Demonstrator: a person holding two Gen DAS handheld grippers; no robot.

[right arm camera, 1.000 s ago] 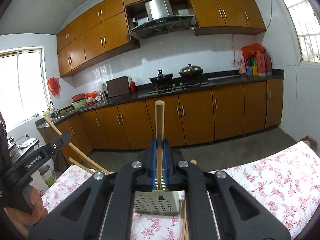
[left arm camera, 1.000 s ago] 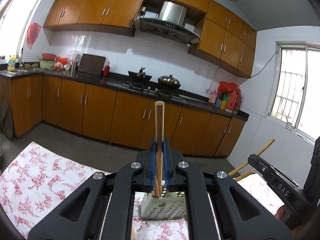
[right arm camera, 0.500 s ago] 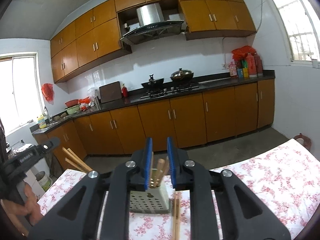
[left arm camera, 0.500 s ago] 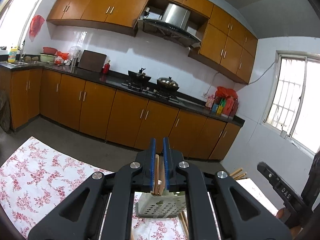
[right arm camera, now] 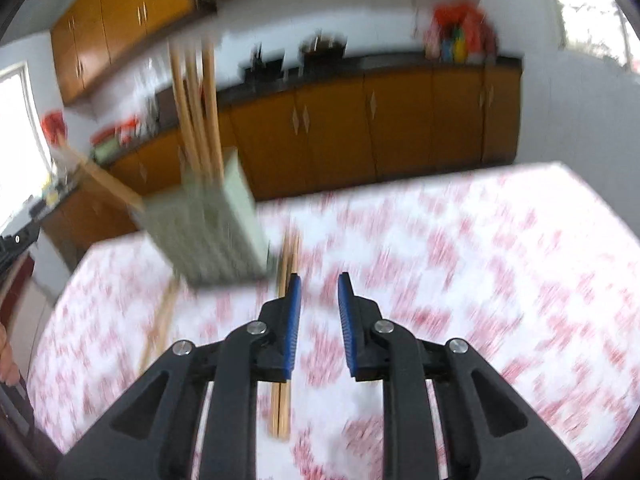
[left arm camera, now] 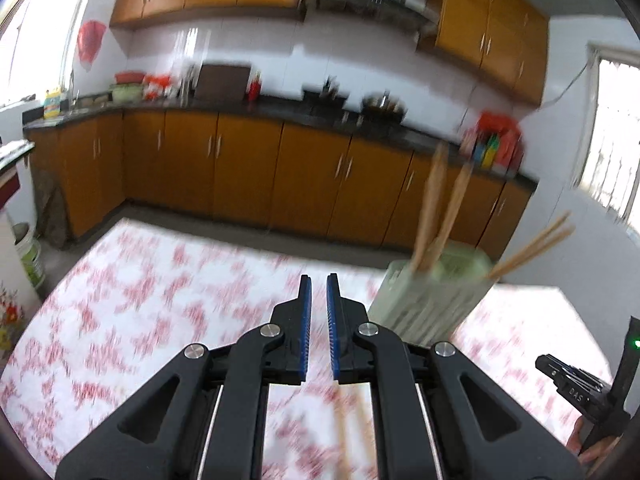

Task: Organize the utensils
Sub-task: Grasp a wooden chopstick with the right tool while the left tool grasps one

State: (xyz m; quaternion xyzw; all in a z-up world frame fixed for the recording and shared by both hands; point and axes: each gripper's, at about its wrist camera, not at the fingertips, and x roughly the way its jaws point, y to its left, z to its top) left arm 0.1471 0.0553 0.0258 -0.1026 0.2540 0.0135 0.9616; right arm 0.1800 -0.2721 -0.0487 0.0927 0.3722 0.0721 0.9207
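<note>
**A:** Where is your pale green perforated plastic utensil holder (left arm camera: 430, 298) sitting?

**B:** It stands on the table covered by the white cloth with the red flower print (left arm camera: 152, 304), ahead and to the right of your left gripper (left arm camera: 315, 280). From your right gripper (right arm camera: 318, 280) it shows ahead and to the left (right arm camera: 208, 236). Both views are blurred, so its holes barely read.

**A:** And the chopsticks?

**B:** Several long tan wooden chopsticks (left arm camera: 438, 212) stand in the holder, rising above its rim; in the right wrist view they lean up toward the cabinets (right arm camera: 196, 112). More sticks jut out sideways near the rim (left arm camera: 532, 246). A loose pair of wooden chopsticks (right arm camera: 285, 320) lies flat on the cloth, just beside the holder and running back under your right gripper's left finger. Another loose stick (right arm camera: 160, 328) lies on the cloth further left.

**A:** What are your tools doing?

**B:** Your left gripper's blue-padded fingers (left arm camera: 306, 320) stand a narrow gap apart with nothing between them. Your right gripper's fingers (right arm camera: 347, 320) are spread wider, also gripping nothing. Behind all this run the orange-brown wooden kitchen cabinets (left arm camera: 248, 168) under a dark countertop (left arm camera: 280, 106).
</note>
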